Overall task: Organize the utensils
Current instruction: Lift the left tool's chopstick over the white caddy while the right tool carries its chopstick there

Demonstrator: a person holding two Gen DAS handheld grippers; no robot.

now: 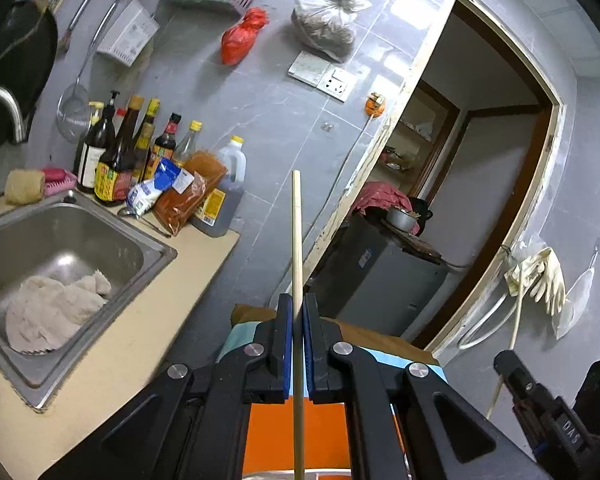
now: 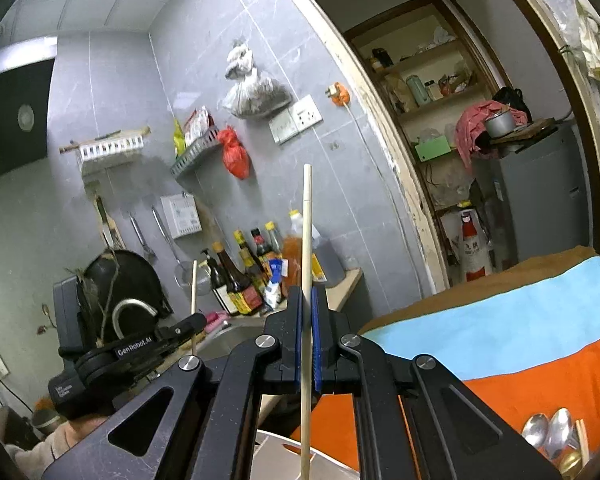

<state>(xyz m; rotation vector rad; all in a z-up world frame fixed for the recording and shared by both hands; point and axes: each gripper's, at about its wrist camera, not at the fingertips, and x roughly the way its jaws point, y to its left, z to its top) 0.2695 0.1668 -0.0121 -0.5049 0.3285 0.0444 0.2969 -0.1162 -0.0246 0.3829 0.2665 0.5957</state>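
Note:
My left gripper (image 1: 297,304) is shut on a pale wooden chopstick (image 1: 296,240) that stands upright between its blue pads. My right gripper (image 2: 307,296) is shut on a second wooden chopstick (image 2: 307,240), also upright. The left gripper (image 2: 184,330) with its chopstick (image 2: 194,292) shows at the left of the right wrist view. The right gripper's body (image 1: 539,400) shows at the lower right of the left wrist view. Two metal spoons (image 2: 547,434) and another chopstick end lie on the orange, blue and brown cloth (image 2: 519,320). A white holder rim (image 2: 284,452) sits below the right gripper.
A steel sink (image 1: 60,248) with a white rag sits to the left, sauce bottles (image 1: 120,152) behind it on the beige counter (image 1: 100,368). Bags and racks hang on the grey tile wall. A doorway with a grey fridge (image 2: 547,200) is to the right.

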